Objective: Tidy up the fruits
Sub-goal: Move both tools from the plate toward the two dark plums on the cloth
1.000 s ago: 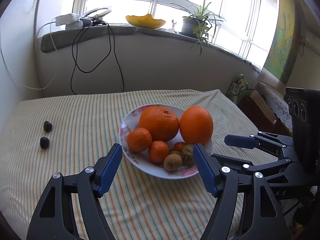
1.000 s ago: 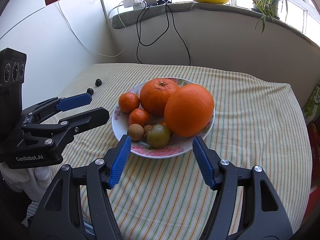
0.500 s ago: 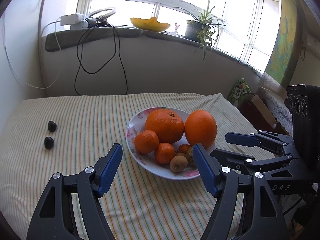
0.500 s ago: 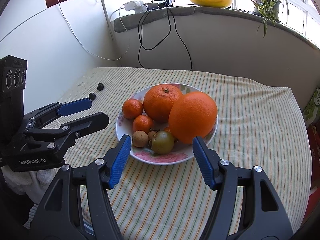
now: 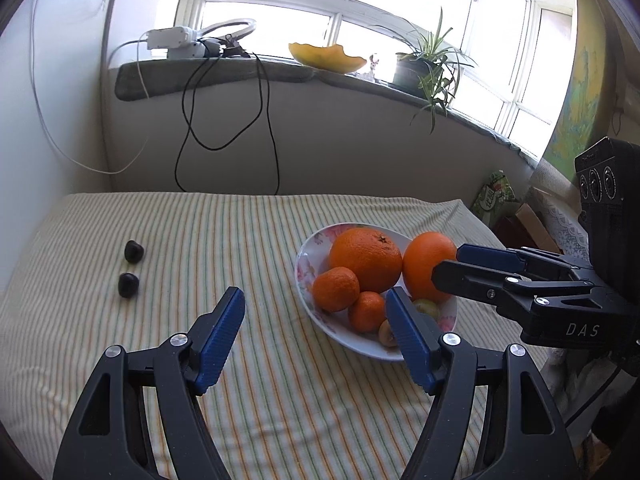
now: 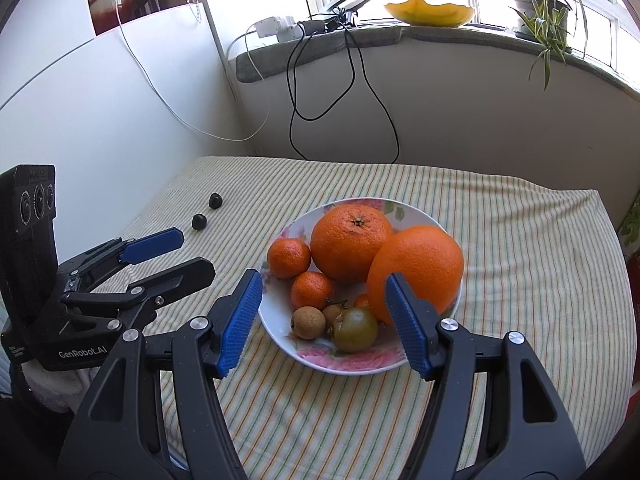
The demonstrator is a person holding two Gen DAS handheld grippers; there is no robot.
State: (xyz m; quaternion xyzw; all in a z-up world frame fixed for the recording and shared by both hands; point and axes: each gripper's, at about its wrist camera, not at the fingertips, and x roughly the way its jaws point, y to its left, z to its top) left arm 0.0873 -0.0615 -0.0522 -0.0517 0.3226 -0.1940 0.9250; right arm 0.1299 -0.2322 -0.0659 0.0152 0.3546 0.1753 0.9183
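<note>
Currently both tools are empty: left gripper (image 5: 316, 332) has its jaws standing wide with only striped tablecloth (image 5: 240, 240) between them, low centre of the left wrist view; right gripper (image 6: 322, 320) is equally wide with nothing clamped, its blue pads framing the near rim of the floral plate (image 6: 340, 360) at centre of the right wrist view. Fruit is all piled on that plate: big navel orange (image 6: 350, 240) at the back, a larger smooth orange (image 6: 420, 268) to its right, two mandarins (image 6: 289, 258) on the left, and at the front a brown longan-like fruit (image 6: 307, 322) plus a green-brown round fruit (image 6: 356, 330). Two small dark fruits (image 5: 134, 251) lie loose on the cloth at the left of the left wrist frame, well apart from the plate. Likely step: pick a first piece. Suggested approach: left tool takes the loose dark ones, since they sit on its side; descend straight, pads either side, close gently, they look small and may roll. Right tool should avoid nudging the smooth orange, which overhangs the plate rim and could tip out. Whether the dark pieces are soft cannot be told.
</note>
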